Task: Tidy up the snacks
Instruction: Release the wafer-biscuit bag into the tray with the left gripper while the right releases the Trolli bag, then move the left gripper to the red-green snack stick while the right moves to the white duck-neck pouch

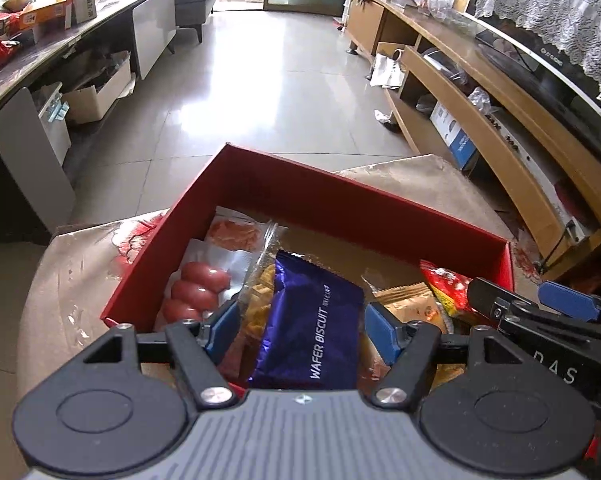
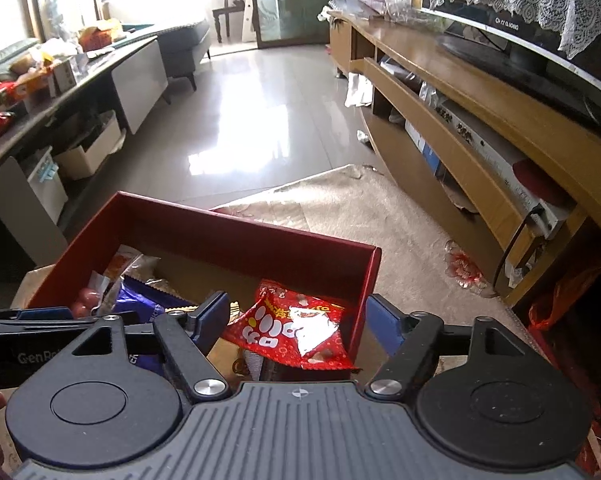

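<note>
Judging by the red cardboard box (image 1: 340, 208), most snacks were packed: purple wafer biscuit packet (image 1: 312, 328) lay between the released left claw (image 1: 298, 326); red foil packet (image 2: 296, 328) lay under the released right claw (image 2: 296, 320).

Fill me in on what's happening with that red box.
A person is sorting snacks into the red box with two handheld grippers. The left gripper hovers open around the purple wafer biscuit pack, its pads not pressing it. The right gripper is open over the red snack packet at the box's right end. Sausages already lie inside.
</note>
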A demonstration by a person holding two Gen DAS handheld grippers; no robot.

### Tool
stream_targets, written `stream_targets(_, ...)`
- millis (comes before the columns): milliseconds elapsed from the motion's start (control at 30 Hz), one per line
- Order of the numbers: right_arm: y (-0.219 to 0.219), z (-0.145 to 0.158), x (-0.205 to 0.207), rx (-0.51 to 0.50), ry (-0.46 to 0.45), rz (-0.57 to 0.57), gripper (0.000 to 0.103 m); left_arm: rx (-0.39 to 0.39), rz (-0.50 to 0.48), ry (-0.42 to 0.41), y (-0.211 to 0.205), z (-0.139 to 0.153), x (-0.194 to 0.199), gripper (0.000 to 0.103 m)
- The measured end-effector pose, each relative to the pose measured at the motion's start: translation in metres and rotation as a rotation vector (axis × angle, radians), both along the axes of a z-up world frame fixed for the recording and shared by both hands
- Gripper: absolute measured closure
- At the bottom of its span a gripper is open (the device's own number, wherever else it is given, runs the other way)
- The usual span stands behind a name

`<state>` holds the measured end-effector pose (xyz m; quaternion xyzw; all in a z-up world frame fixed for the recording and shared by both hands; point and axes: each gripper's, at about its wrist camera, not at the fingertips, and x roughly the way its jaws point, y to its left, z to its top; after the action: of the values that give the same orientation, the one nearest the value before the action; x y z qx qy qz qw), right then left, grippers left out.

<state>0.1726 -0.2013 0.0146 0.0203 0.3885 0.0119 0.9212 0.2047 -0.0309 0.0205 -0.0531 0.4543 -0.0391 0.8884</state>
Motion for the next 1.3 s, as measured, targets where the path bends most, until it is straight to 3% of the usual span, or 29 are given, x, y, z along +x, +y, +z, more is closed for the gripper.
stream_targets(800, -0.009, 0.007, -0.024, 0.012, -0.012, 0.006, 0.021, -0.025, -0.014, -0.013, -0.005, 0.009, -0.024, 0.034)
stream_targets(1033, -0.011, 0.006, -0.046, -0.01, 0.001, 0.004, 0.021, -0.032, -0.049, -0.009, -0.011, 0.009, -0.046, 0.034)
stream_targets(1300, -0.023, -0.006, -0.088, -0.006, 0.062, -0.033, 0.021, -0.017, -0.128, 0.054, -0.029, -0.01, -0.084, 0.034)
